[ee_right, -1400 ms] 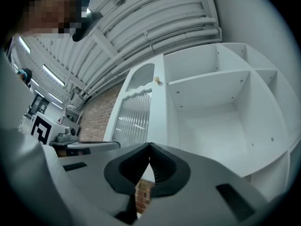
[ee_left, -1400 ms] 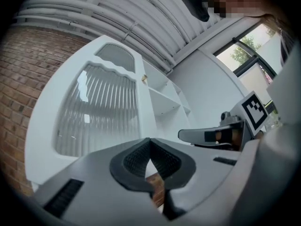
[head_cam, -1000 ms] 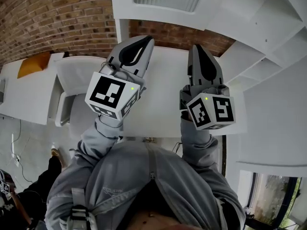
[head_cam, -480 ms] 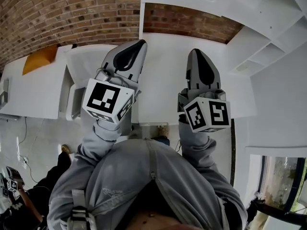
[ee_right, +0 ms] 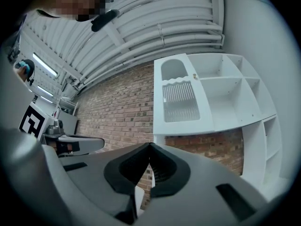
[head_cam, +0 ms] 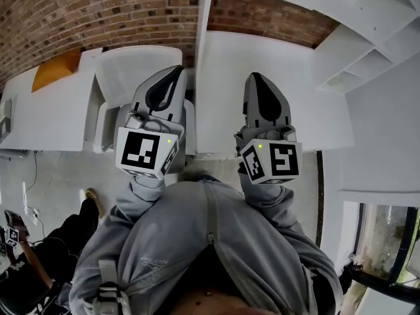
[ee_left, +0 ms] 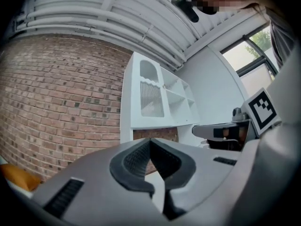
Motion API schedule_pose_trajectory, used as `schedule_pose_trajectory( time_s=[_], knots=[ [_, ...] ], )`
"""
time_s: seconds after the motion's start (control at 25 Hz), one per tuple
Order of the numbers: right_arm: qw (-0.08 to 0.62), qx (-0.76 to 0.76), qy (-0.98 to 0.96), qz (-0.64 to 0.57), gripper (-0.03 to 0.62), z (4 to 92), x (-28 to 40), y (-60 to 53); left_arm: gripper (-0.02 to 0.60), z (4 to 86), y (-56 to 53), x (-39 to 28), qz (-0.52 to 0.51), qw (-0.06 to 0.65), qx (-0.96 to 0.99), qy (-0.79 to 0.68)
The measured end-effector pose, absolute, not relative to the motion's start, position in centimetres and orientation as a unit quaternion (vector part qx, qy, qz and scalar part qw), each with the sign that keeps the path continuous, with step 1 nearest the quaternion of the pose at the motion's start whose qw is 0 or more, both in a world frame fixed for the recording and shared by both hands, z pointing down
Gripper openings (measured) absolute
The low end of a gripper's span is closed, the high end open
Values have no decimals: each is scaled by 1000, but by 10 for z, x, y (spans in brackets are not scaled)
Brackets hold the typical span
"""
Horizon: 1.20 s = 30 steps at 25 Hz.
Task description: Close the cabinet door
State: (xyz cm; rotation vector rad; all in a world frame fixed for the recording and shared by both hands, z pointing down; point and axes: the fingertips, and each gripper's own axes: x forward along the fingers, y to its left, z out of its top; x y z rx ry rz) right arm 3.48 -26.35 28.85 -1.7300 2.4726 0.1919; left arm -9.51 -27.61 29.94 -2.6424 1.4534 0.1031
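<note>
The person in the grey hoodie (head_cam: 197, 241) stands facing a white wall unit (ee_right: 235, 98) set against a brick wall (head_cam: 98, 12), with 1 gripper in each hand held out side by side over the white counter (head_cam: 262, 104). The left gripper (head_cam: 176, 71) is clenched, its 2 dark pads meeting at the tip with nothing between them, as its own view confirms. The right gripper (head_cam: 254, 77) is just the same: jaws pressed together and gripping nothing. Neither one touches the furniture. The cabinet door (ee_right: 179, 100), a white frame around a ribbed panel, sits in the upper left part of the unit, below an arched niche (ee_right: 173, 69) and beside the open shelves, above and ahead of both grippers and well apart from them. From here it looks to lie flat with the front of the unit, though I cannot be sure it is fully home. Left of the counter stands a white chair (head_cam: 134, 77), and further left an orange cushion (head_cam: 56, 71) lies on a white surface.
</note>
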Motion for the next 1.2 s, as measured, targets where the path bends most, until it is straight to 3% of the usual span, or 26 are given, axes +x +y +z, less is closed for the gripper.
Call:
schedule_pose_trajectory(
  time_s=[0.52, 1.2],
  knots=[
    [17, -551, 830, 91, 25, 314, 19, -250, 5, 335, -257, -86, 12, 29, -861, 507],
    [32, -536, 841, 63, 25, 318, 30, -248, 5, 332, -251, -64, 10, 33, -867, 498]
  ],
)
